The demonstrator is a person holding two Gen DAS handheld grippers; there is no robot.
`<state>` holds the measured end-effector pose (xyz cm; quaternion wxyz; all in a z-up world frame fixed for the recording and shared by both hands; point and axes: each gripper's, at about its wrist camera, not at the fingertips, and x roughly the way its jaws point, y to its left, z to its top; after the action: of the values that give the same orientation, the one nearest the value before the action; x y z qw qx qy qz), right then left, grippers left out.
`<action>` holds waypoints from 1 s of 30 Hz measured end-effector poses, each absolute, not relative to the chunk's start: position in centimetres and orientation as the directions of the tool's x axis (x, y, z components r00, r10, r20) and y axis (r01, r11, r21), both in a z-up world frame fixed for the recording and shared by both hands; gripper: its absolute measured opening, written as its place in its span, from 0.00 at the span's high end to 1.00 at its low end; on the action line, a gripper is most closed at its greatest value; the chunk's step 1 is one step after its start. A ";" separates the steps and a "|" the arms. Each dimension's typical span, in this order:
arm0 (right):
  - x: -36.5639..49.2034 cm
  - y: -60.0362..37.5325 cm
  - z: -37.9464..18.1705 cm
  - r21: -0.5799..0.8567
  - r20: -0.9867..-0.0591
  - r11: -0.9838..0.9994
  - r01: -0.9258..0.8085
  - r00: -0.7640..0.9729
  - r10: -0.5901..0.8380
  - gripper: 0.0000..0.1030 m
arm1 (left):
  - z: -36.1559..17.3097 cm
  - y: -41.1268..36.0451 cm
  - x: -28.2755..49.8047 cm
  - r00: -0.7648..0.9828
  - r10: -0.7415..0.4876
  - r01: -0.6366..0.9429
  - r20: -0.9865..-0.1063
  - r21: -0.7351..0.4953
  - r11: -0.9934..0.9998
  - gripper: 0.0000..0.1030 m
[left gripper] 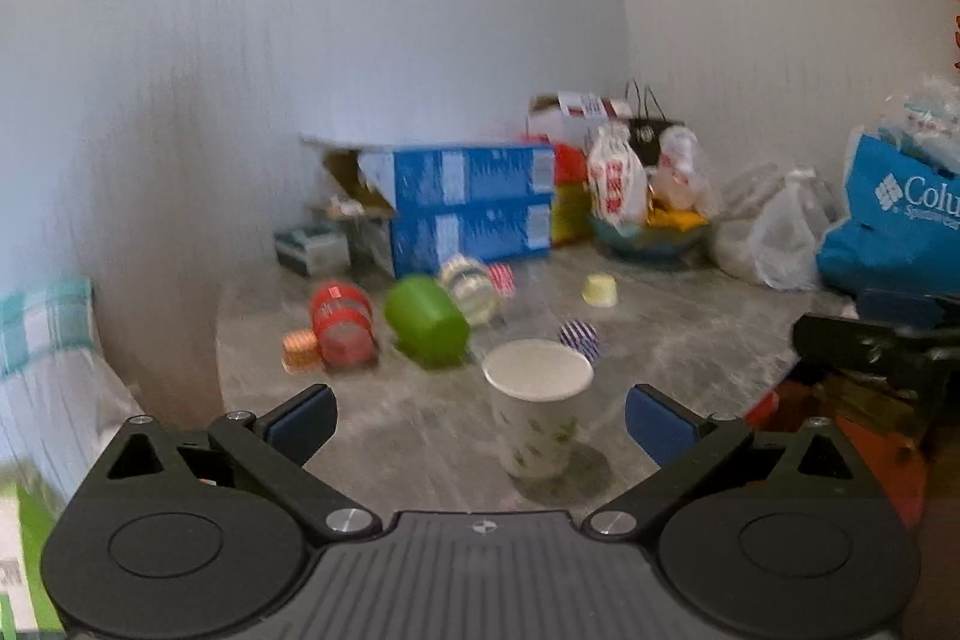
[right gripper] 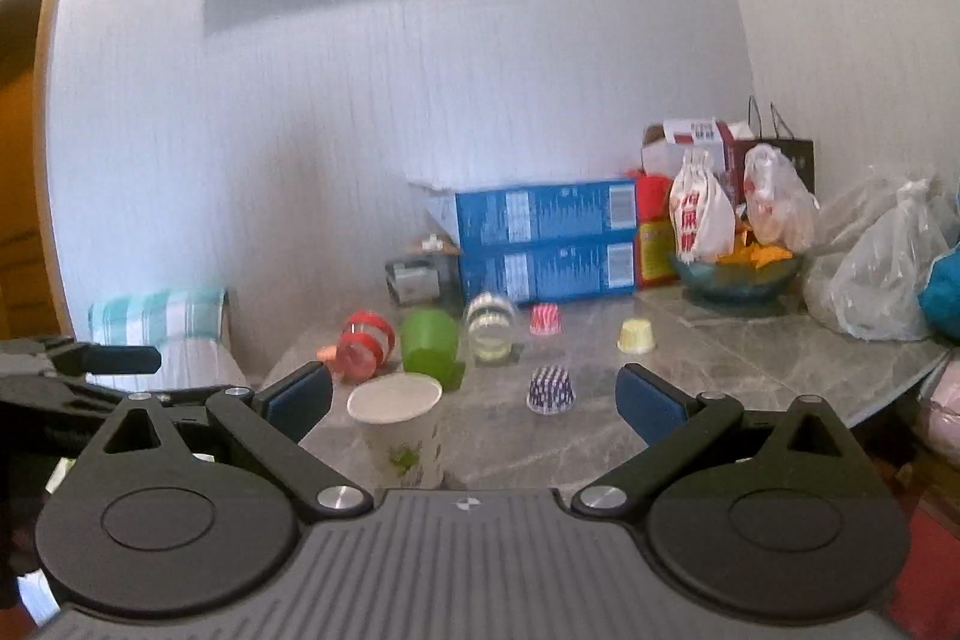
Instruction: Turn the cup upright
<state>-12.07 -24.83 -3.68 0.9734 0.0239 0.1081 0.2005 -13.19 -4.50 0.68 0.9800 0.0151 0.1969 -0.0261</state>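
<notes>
A white paper cup with green leaf prints (left gripper: 536,406) stands upright on the grey marble table (left gripper: 690,340), mouth up. It also shows in the right wrist view (right gripper: 401,427). My left gripper (left gripper: 480,424) is open, its blue pads on either side of the cup without touching it. My right gripper (right gripper: 474,403) is open and empty, with the cup just inside its left finger. A green cup (left gripper: 427,319) lies on its side behind, also seen in the right wrist view (right gripper: 431,347).
A red cup (left gripper: 342,319) and a clear cup (left gripper: 471,283) lie on their sides. Small cupcake liners (right gripper: 551,389) are scattered about. Blue boxes (left gripper: 471,208), a bowl (right gripper: 735,274) and plastic bags (right gripper: 882,274) line the back. The left gripper shows at the left edge (right gripper: 90,361).
</notes>
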 end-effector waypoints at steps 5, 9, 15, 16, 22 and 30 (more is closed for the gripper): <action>-12.4 -23.6 -4.1 0.062 -0.263 0.920 -0.386 0.883 0.388 0.01 | 0.3 -4.7 -13.2 0.906 -0.056 0.060 -0.419 -0.004 0.998 0.00; -12.3 -24.0 -4.6 0.101 -0.299 0.922 -0.374 0.873 0.386 0.01 | 0.5 -4.9 -13.2 0.901 -0.051 0.060 -0.430 0.008 0.998 0.00; -12.3 -24.4 -4.6 0.122 -0.321 0.928 -0.352 0.871 0.372 0.01 | 0.9 -4.8 -12.7 0.887 -0.037 0.045 -0.460 0.007 0.999 0.00; -12.3 -24.4 -4.6 0.124 -0.321 0.928 -0.351 0.871 0.372 0.01 | 1.0 -4.8 -12.6 0.884 -0.040 0.046 -0.465 0.002 0.999 0.00; -12.3 -24.6 -4.2 0.123 -0.331 0.927 -0.355 0.865 0.376 0.01 | 1.0 -4.9 -12.4 0.878 -0.042 0.045 -0.477 -0.004 0.999 0.00; -12.3 -24.8 -3.9 0.119 -0.330 0.923 -0.365 0.863 0.383 0.01 | 1.2 -4.6 -12.4 0.877 -0.046 0.040 -0.479 -0.022 0.999 0.00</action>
<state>-12.33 -24.78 -3.95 0.9647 0.0261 0.1762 0.1940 -12.40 -4.63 1.15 0.9687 -0.0059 0.2473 -0.0220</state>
